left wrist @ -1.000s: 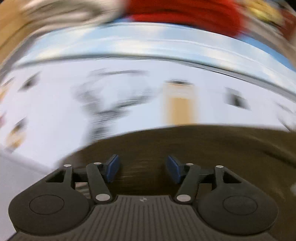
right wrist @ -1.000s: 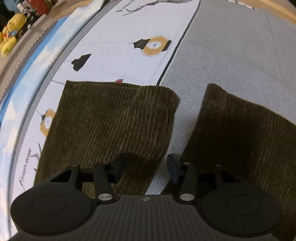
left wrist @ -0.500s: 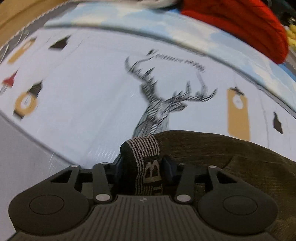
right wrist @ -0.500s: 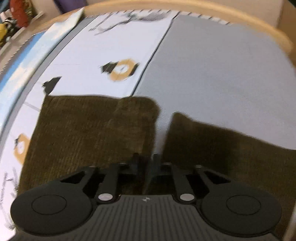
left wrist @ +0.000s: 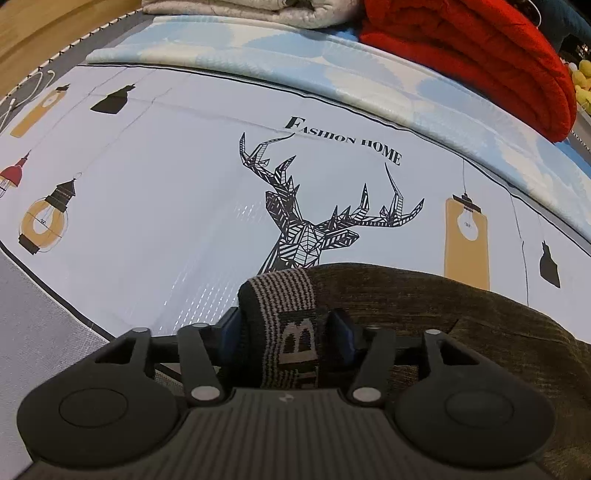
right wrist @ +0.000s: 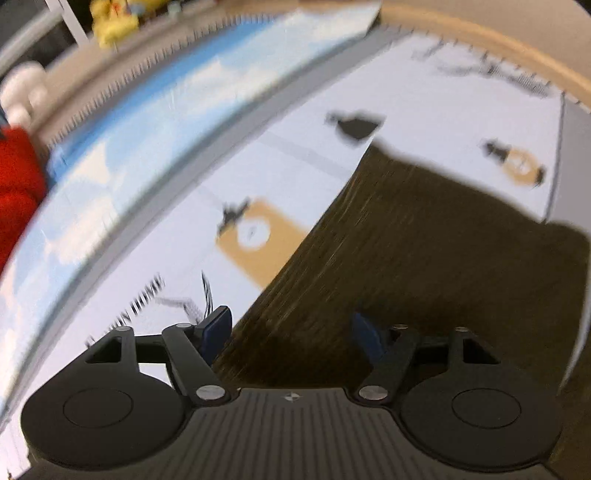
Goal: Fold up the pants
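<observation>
Dark olive corduroy pants (left wrist: 424, 306) lie on a printed bed sheet (left wrist: 166, 206). My left gripper (left wrist: 284, 328) is shut on the pants' striped elastic waistband (left wrist: 284, 295), which bunches up between the blue pads. In the blurred right wrist view the pants (right wrist: 424, 240) stretch away from the gripper. My right gripper (right wrist: 291, 325) is open, its blue pads (right wrist: 218, 325) wide apart just above the near edge of the fabric, holding nothing.
A red folded blanket (left wrist: 480, 55) and a pale quilt (left wrist: 251, 11) lie at the far edge of the bed. Yellow soft toys (right wrist: 114, 18) sit beyond the bed. A grey sheet area (left wrist: 33, 325) lies at the left.
My left gripper closed on the waistband and has held it since. My right gripper shut between the legs, then opened and swung left over one pant leg.
</observation>
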`<action>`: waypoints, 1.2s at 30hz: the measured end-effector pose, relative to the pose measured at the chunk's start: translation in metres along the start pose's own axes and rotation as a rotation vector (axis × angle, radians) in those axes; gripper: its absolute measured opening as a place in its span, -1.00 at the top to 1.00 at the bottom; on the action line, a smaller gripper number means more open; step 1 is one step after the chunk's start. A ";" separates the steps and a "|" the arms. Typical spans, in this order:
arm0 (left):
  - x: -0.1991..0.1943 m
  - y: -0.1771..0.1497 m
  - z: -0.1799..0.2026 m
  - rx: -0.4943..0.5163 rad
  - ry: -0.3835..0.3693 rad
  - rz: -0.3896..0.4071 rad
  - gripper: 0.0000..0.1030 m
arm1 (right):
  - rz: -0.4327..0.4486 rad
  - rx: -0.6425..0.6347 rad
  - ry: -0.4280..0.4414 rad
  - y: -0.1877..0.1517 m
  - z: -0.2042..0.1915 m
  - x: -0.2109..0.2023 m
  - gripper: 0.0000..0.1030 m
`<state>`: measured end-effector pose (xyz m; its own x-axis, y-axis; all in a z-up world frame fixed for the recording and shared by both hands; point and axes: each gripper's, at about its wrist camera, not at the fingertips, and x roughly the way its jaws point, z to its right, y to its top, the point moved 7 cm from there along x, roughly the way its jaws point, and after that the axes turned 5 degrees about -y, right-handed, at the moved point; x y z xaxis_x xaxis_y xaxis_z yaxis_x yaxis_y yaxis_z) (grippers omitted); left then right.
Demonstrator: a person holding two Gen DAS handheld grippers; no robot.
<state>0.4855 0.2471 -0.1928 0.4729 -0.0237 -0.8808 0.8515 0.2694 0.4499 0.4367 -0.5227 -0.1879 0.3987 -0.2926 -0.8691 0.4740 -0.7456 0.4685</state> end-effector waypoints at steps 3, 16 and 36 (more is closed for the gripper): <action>0.003 -0.002 0.003 0.034 0.010 -0.017 -0.21 | -0.012 -0.091 -0.127 -0.007 -0.017 0.013 -0.57; 0.007 0.002 0.002 0.057 -0.018 -0.019 -0.18 | 0.211 0.094 -0.009 0.061 -0.013 0.009 0.59; -0.040 0.014 0.007 0.064 0.059 0.082 -0.28 | 0.193 0.044 -0.277 0.025 0.184 -0.032 -0.30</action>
<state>0.4807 0.2448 -0.1500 0.5287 0.0532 -0.8472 0.8244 0.2056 0.5274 0.2912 -0.6420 -0.1779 0.2467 -0.5775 -0.7782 0.3735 -0.6843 0.6263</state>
